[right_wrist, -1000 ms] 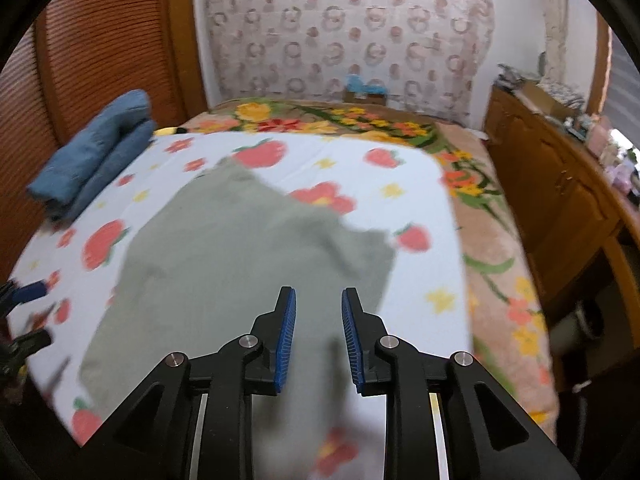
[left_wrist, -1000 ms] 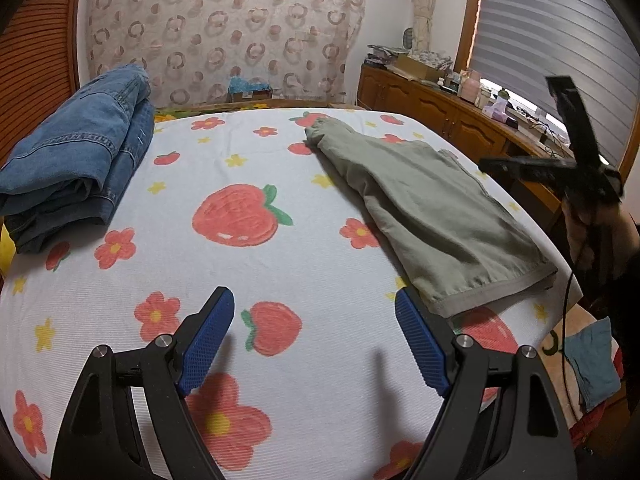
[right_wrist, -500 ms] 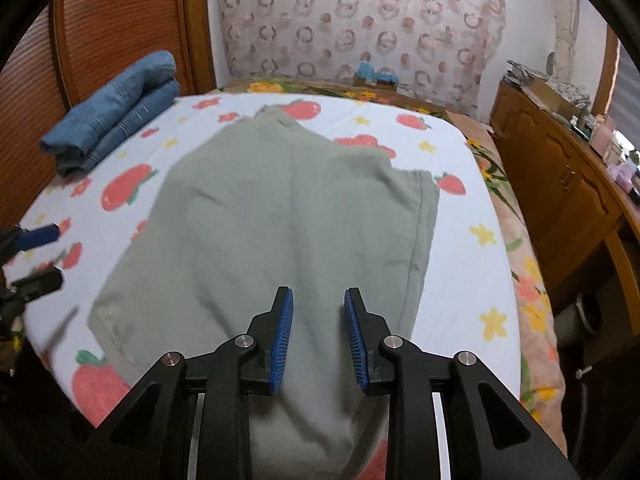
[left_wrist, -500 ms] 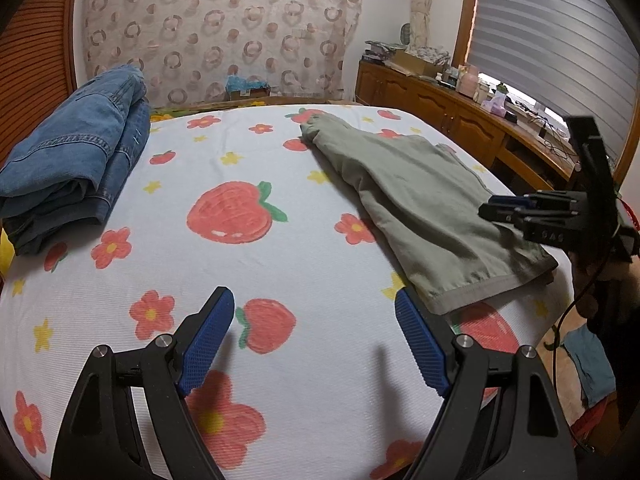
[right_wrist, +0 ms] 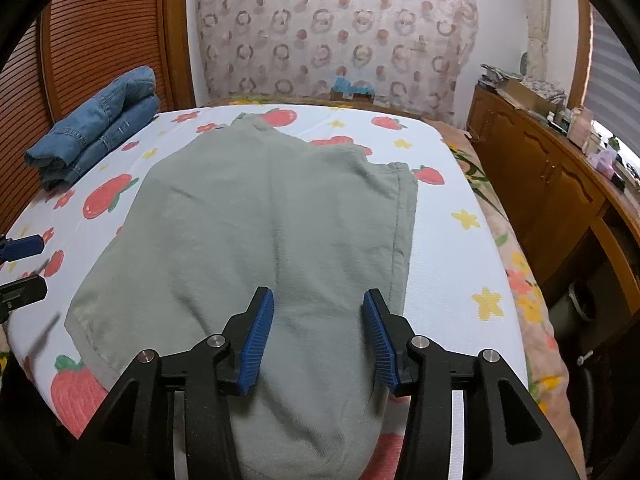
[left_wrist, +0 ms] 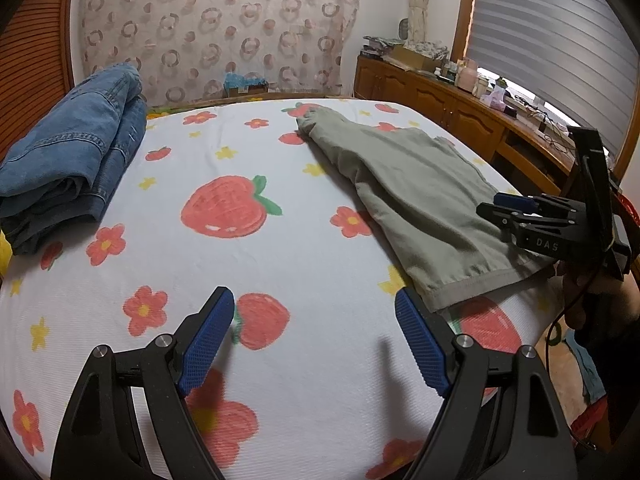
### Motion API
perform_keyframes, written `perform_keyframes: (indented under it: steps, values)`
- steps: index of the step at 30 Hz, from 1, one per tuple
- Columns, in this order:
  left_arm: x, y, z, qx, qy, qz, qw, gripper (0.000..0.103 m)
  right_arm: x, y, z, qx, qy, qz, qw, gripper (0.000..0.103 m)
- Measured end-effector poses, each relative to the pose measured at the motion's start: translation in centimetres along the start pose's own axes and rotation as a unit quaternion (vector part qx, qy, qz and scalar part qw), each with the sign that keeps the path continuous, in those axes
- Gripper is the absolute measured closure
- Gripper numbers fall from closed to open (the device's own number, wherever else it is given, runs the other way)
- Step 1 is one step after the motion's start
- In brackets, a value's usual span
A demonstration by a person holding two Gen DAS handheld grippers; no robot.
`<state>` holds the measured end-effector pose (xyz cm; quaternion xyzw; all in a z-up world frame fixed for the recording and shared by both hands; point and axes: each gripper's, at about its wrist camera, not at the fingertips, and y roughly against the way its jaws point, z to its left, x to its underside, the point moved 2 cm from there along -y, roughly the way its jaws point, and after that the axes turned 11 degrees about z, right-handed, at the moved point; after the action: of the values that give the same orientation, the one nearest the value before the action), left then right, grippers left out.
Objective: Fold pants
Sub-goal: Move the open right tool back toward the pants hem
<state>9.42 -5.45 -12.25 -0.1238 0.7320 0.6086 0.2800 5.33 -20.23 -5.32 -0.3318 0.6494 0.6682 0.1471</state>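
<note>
Right tool (right_wrist: 318, 338): jaws opening over near end of green pants (right_wrist: 260, 220), cloth beneath, pads not pressing. Left tool (left_wrist: 314, 342): released, empty, above bed (left_wrist: 280, 248) beside waistband corner. Pants lie flat along bed's right side. Risk: pinching only the top layer, skewing fold. Folded jeans (left_wrist: 68, 160) far left.

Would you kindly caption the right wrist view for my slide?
Right hand-held gripper, jaws opening, over green pants on a strawberry-print bed; folded jeans beyond.
</note>
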Motion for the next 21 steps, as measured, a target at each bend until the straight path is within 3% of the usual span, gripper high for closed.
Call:
perform_keyframes:
  steps: [10,17,21]
  values:
    - [-0.1,0.0,-0.6,0.002,-0.008,0.002,1.0000,0.020,0.8,0.3,-0.1,0.003,-0.003,-0.016,1.000,0.054]
    - [-1.1,0.0,-2.1,0.009,-0.030,0.005,0.9995,0.020,0.5,1.3,-0.9,-0.004,-0.016,0.007,1.000,0.054]
    - [-2.1,0.2,-3.5,0.020,-0.046,0.004,0.9987,0.020,1.0,3.0,-0.9,0.012,-0.011,0.002,1.000,0.053]
